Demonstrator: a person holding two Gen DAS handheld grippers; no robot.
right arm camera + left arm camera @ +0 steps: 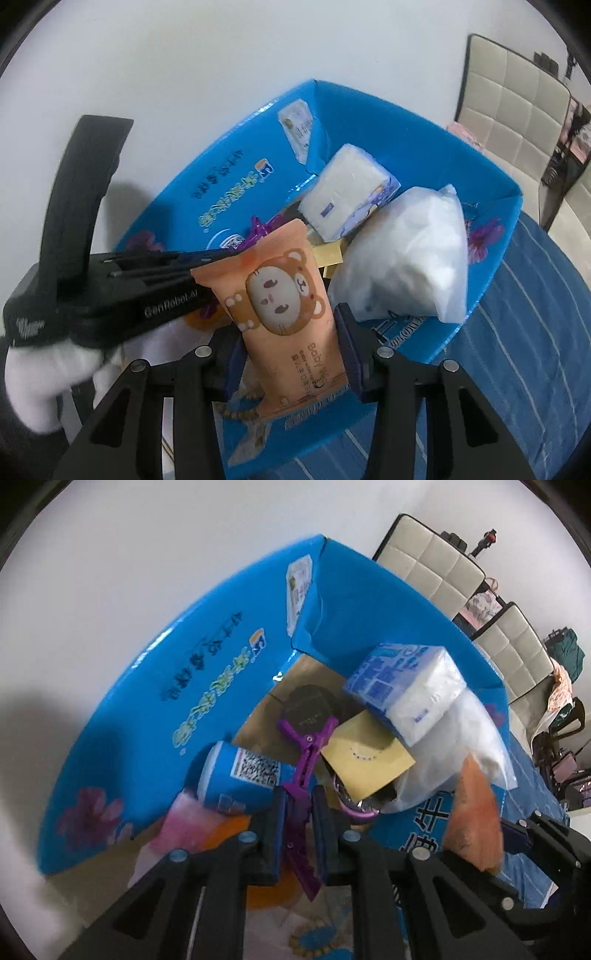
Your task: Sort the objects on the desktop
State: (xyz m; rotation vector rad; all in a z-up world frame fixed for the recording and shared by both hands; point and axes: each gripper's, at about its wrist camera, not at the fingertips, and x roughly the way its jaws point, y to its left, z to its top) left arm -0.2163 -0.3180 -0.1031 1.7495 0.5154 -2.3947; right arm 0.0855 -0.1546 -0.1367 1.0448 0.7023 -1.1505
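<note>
Blue striped cloth surface [535, 350] carries open blue box [491, 177], standing directly on it.

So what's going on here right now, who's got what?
Both tongs are loaded above the blue box. The left tongs are shut on a purple clip, and the right tongs grip an orange baby wipes pack. Already in the box are a tissue pack, a clear plastic bag, a yellow envelope and a blue can.
</note>
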